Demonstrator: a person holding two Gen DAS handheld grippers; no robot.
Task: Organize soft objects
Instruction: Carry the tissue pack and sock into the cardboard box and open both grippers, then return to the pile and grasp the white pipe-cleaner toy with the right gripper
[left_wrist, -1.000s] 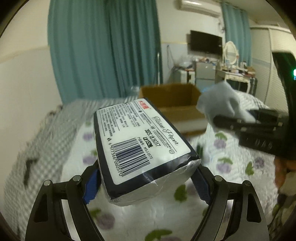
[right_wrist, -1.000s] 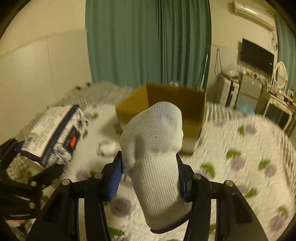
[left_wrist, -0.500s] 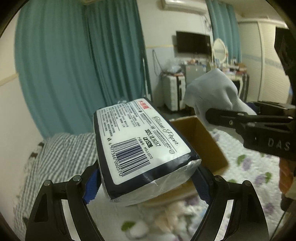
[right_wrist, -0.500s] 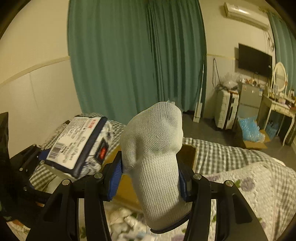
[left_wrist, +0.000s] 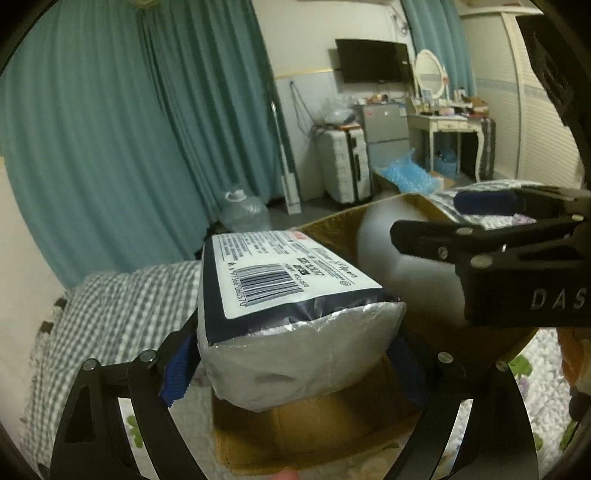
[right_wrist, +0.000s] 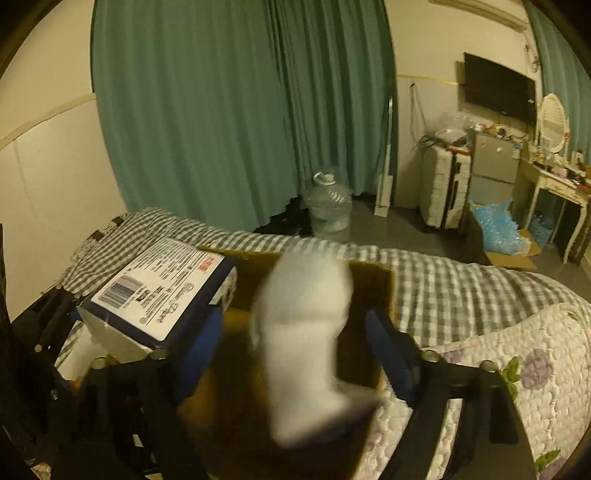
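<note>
My left gripper (left_wrist: 291, 354) has its jaws spread wider than the tissue paper pack (left_wrist: 291, 295), white with a dark border and a barcode, which lies loosely between them over the cardboard box (left_wrist: 325, 421). The pack also shows in the right wrist view (right_wrist: 159, 291). My right gripper (right_wrist: 299, 354) is open; the white sock (right_wrist: 303, 332) is blurred between its spread fingers, over the box (right_wrist: 373, 291). In the left wrist view the sock (left_wrist: 380, 247) is a blurred white shape behind the right gripper's arm.
The box sits on a bed with a grey checked sheet (right_wrist: 443, 280) and a floral quilt (right_wrist: 524, 369). Teal curtains (right_wrist: 240, 110), a water jug (right_wrist: 328, 210), a white suitcase (right_wrist: 443, 192) and a dressing table (right_wrist: 554, 184) stand beyond the bed.
Both grippers moved forward over the box. The right gripper's jaws opened and let go of the sock, which is dropping. The left jaws have spread and the pack has tilted and slipped lower.
</note>
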